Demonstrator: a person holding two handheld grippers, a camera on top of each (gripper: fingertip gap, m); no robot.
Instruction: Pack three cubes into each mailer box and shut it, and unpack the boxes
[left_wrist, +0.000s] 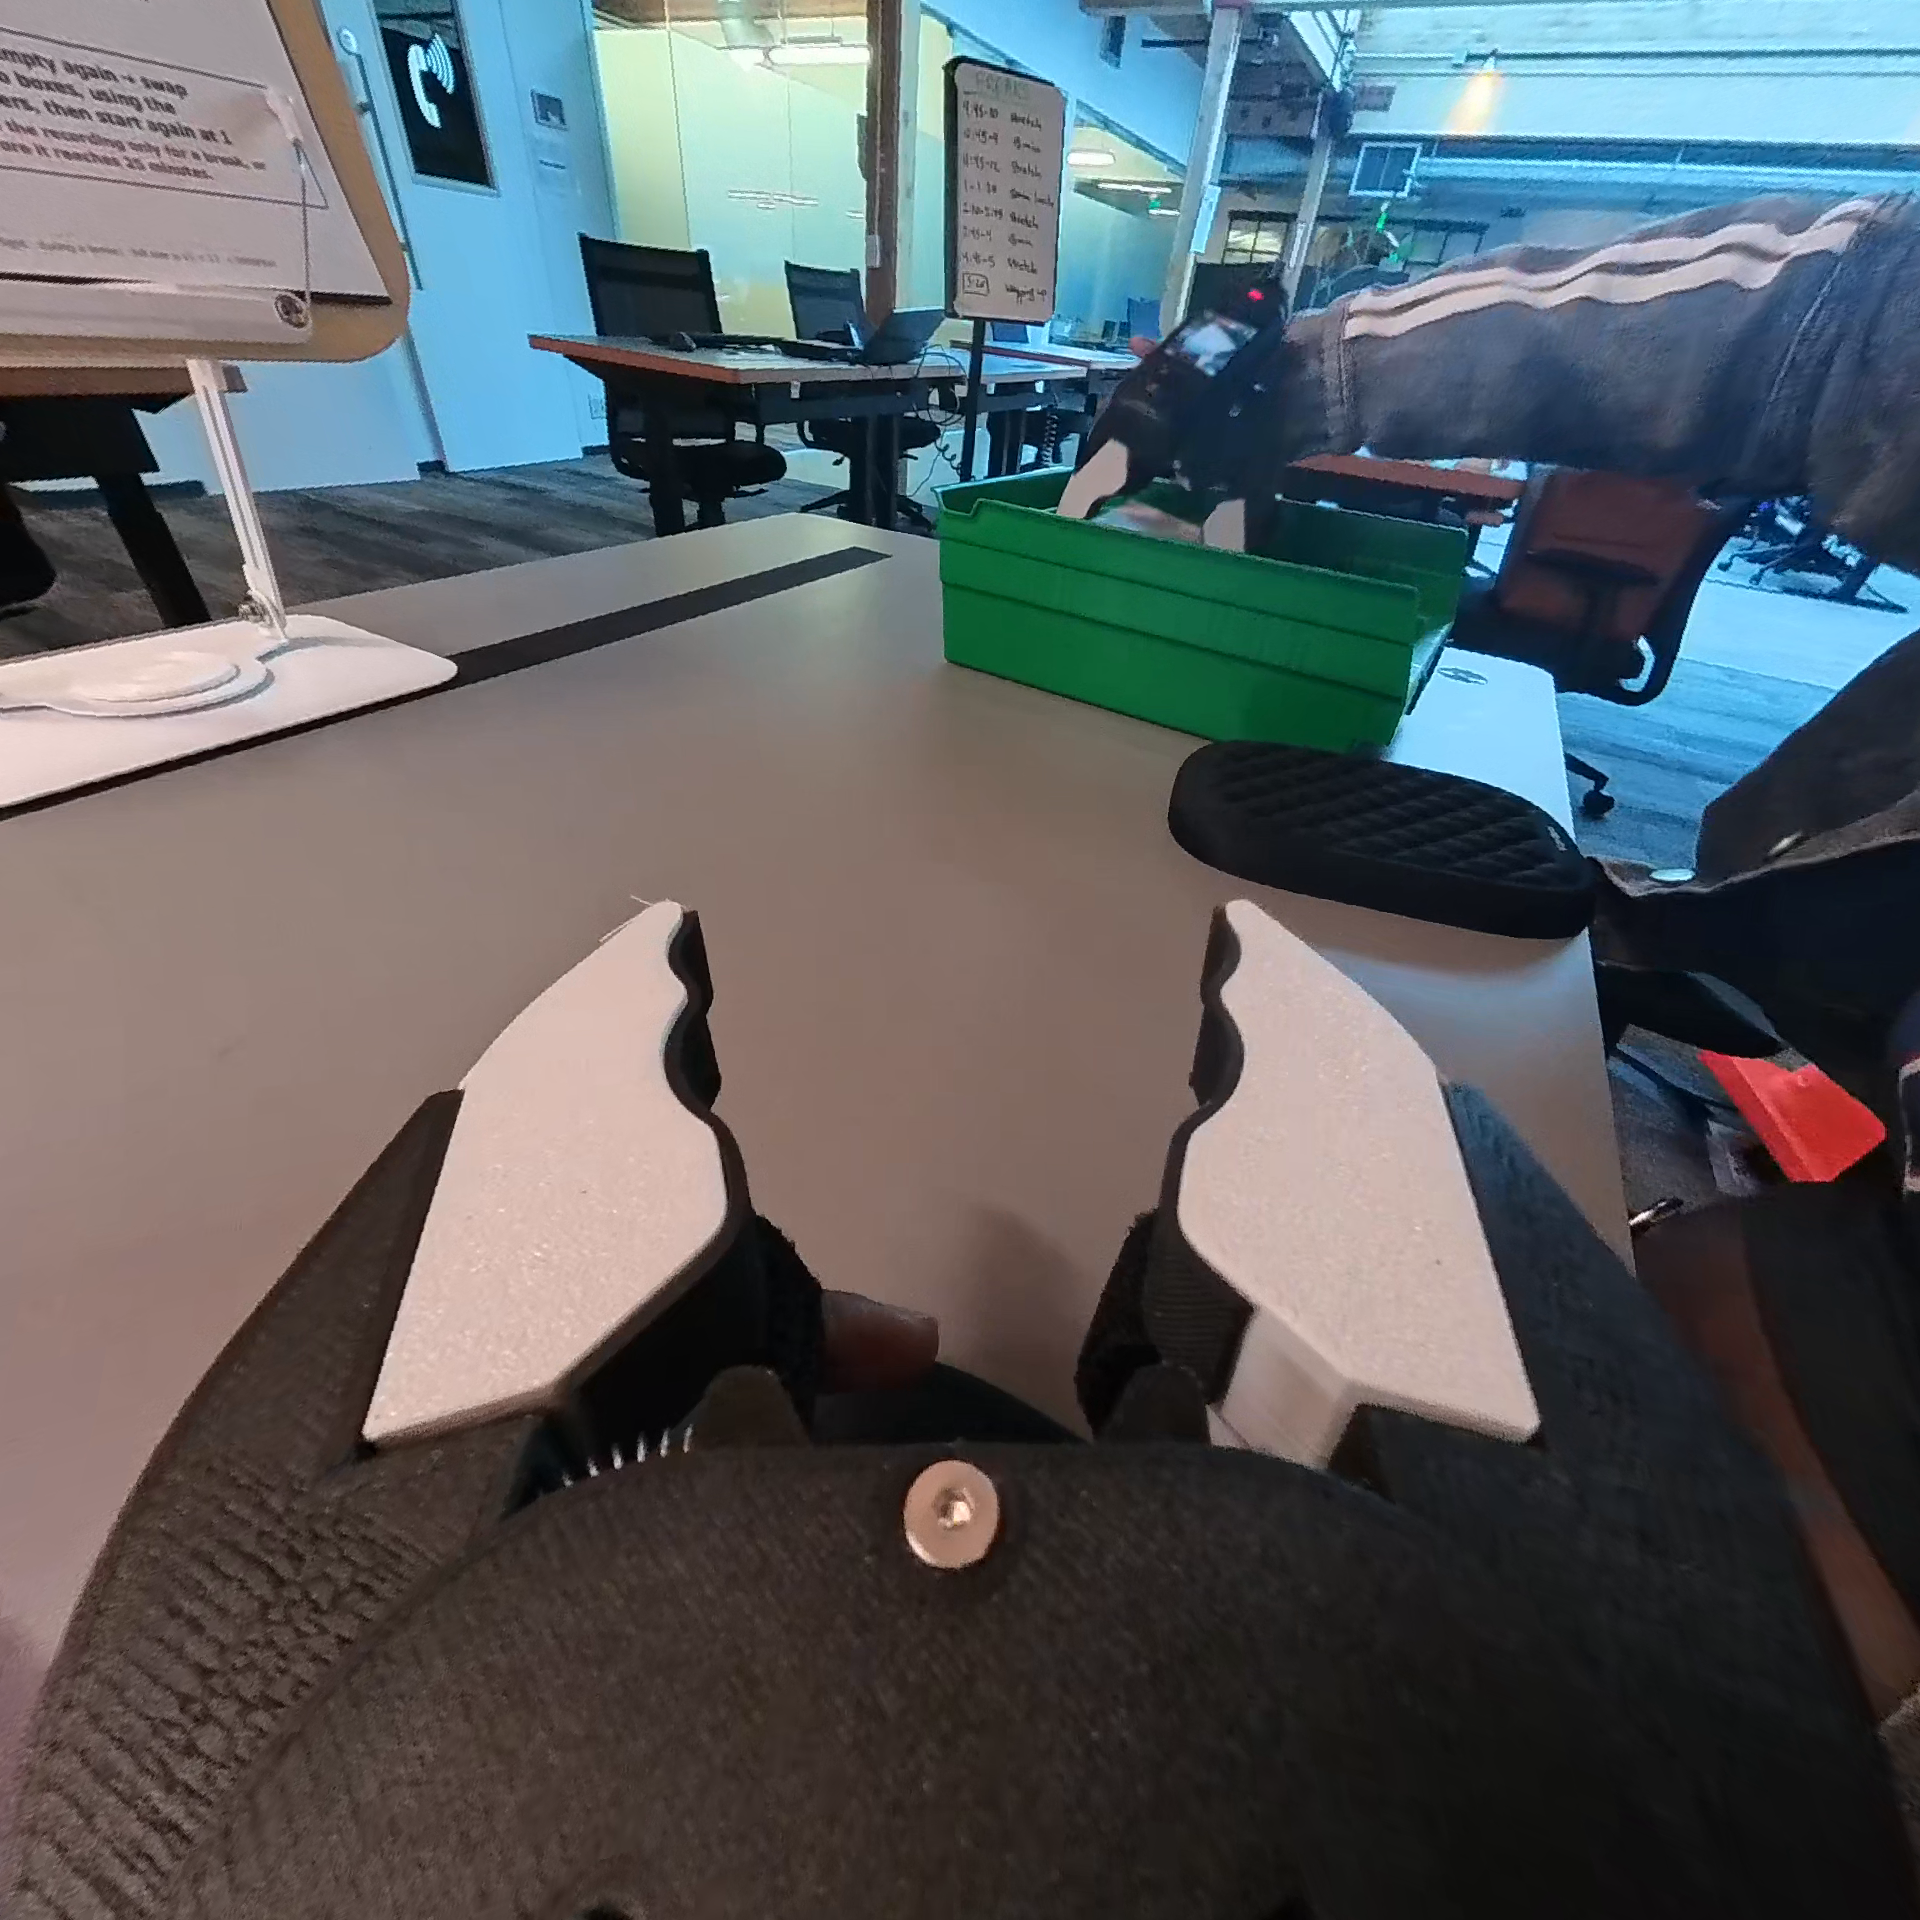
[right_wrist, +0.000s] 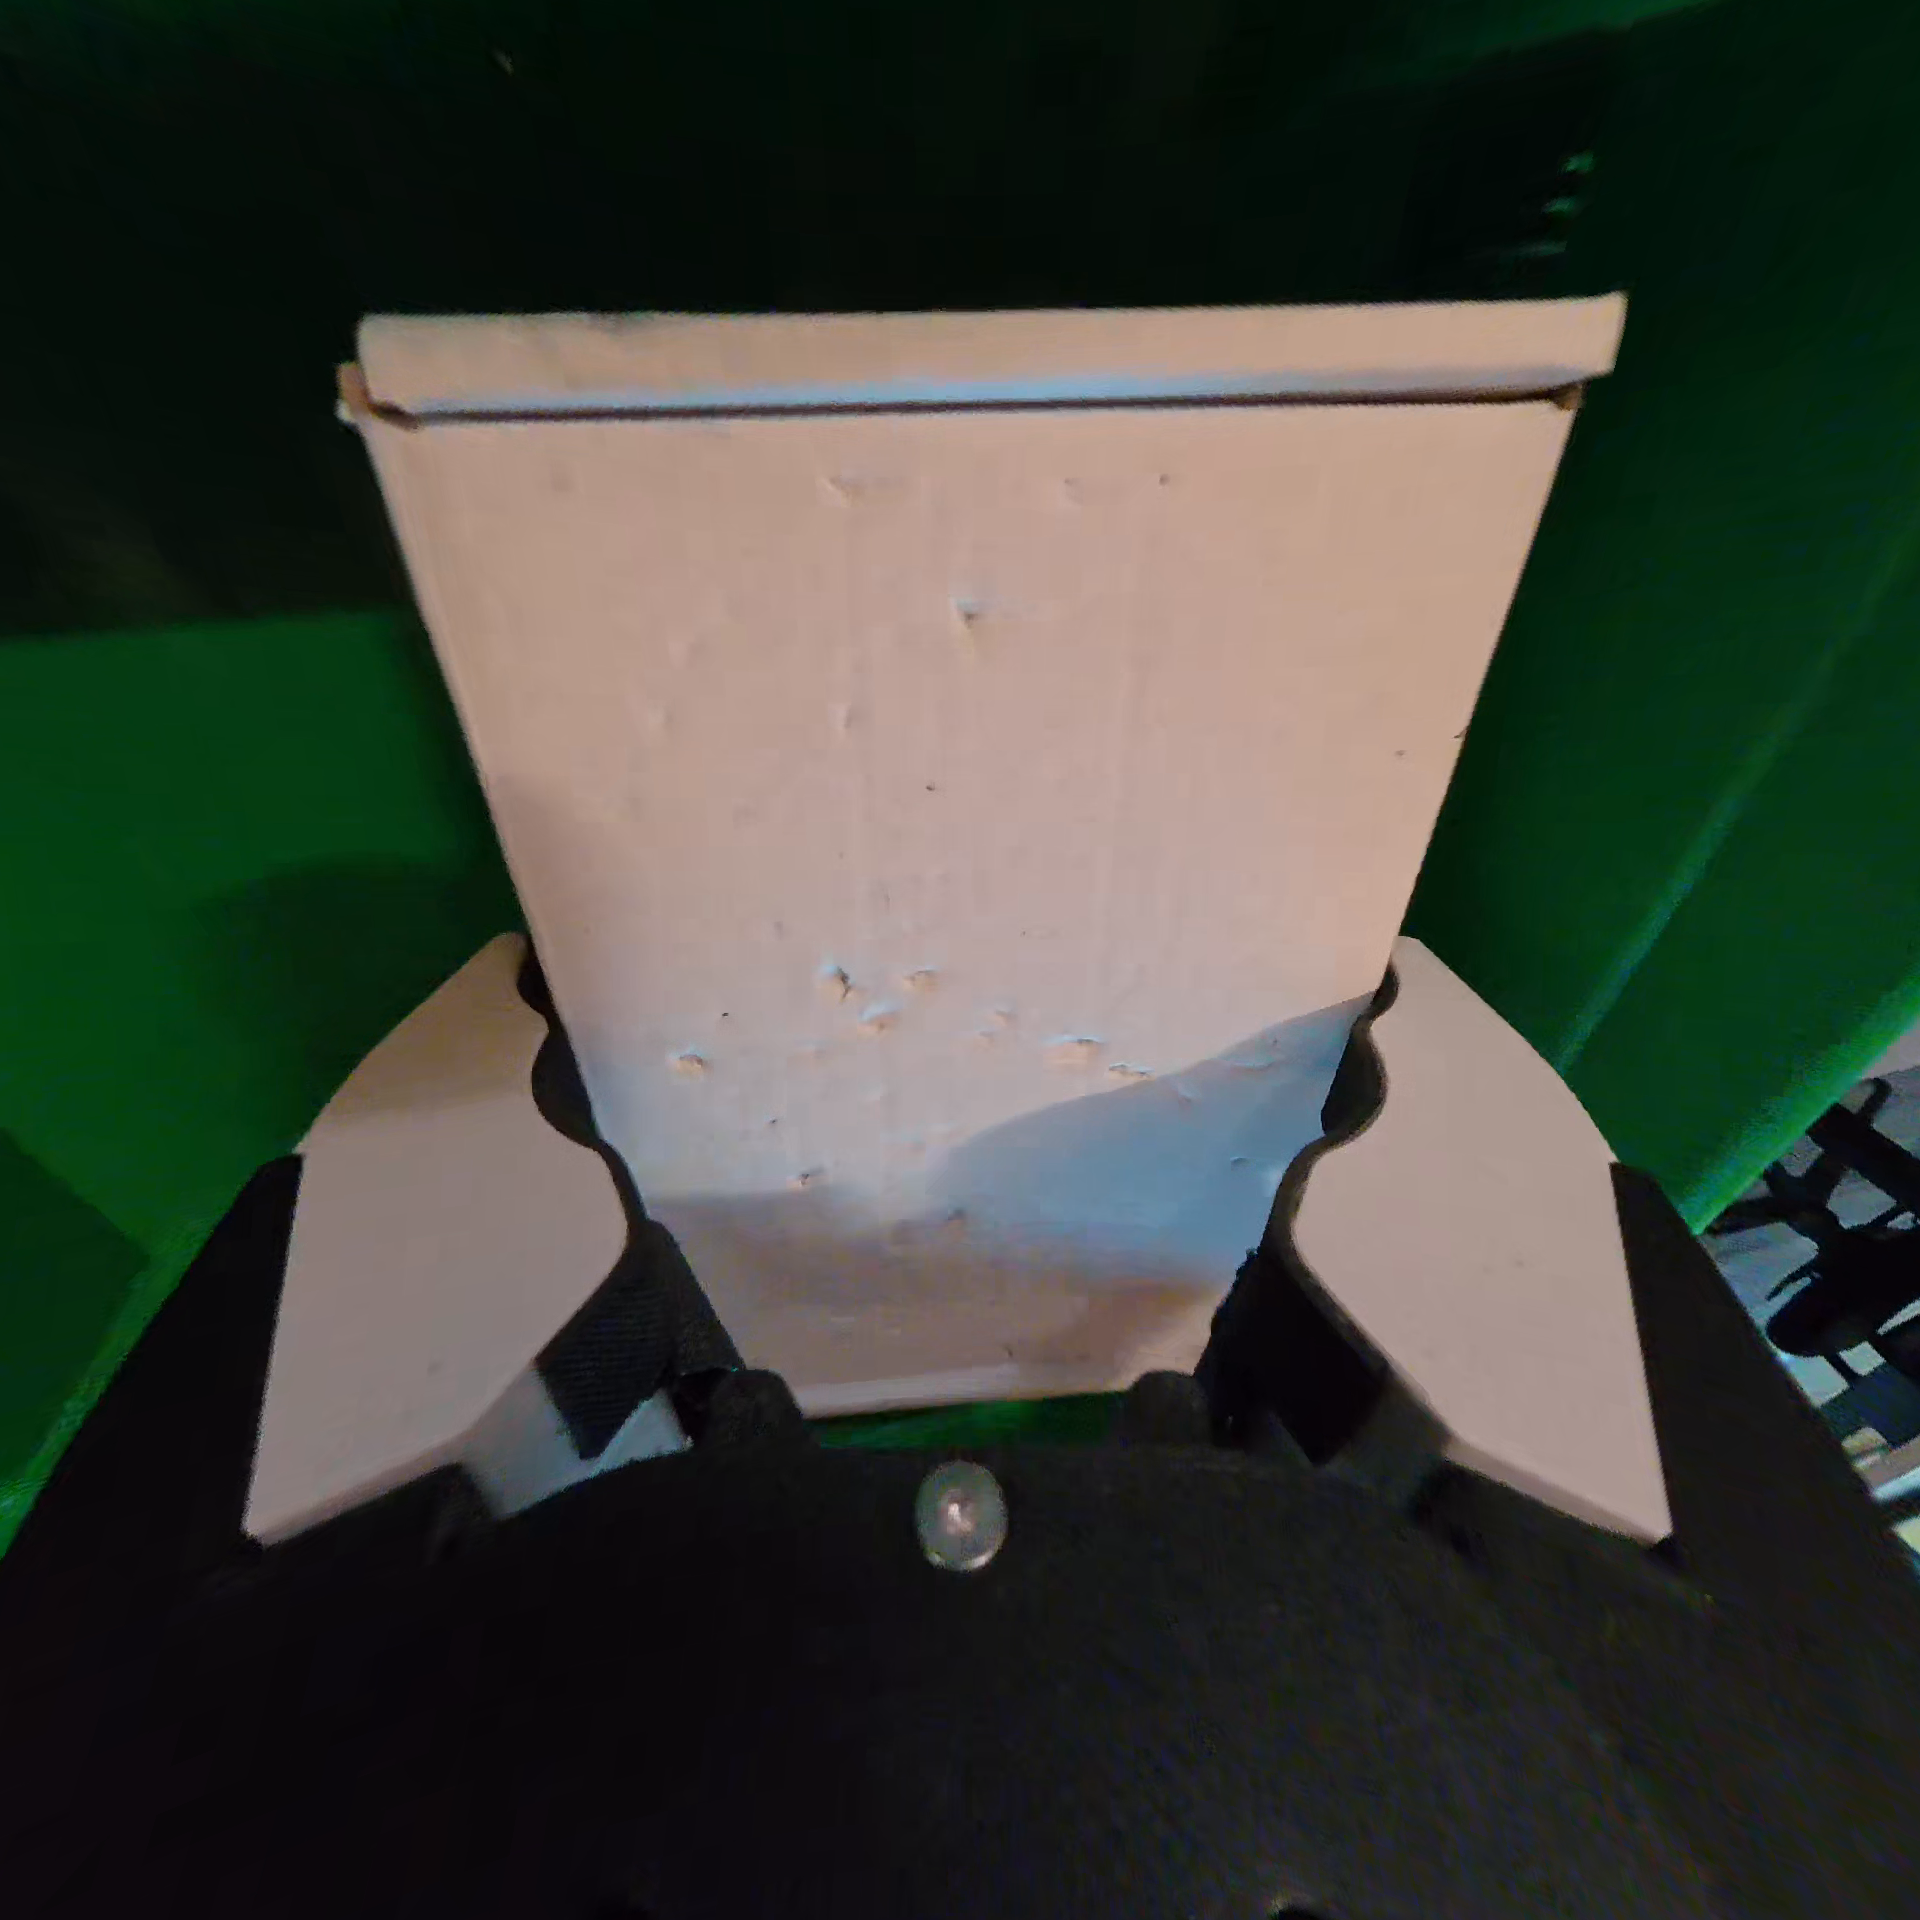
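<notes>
My right gripper (right_wrist: 956, 966) is down inside the green bin (right_wrist: 208, 779). Its jaws are closed on the two sides of a closed white mailer box (right_wrist: 935, 727), whose lid is dented. In the left wrist view the right gripper (left_wrist: 1153, 499) shows reaching into the green bin (left_wrist: 1174, 634) at the far side of the table, on a striped sleeve (left_wrist: 1621, 322). My left gripper (left_wrist: 951, 914) is open and empty, just above the grey table (left_wrist: 727, 831). No cubes are in view.
A black ribbed oval pad (left_wrist: 1382, 842) lies in front of the bin near the table's right edge. A white stand base (left_wrist: 208, 686) with an instruction sheet (left_wrist: 156, 166) stands at the left. A red part (left_wrist: 1797, 1122) shows at the right. Office desks and chairs stand behind. Spacing between my two grippers at the tips: around 50 cm.
</notes>
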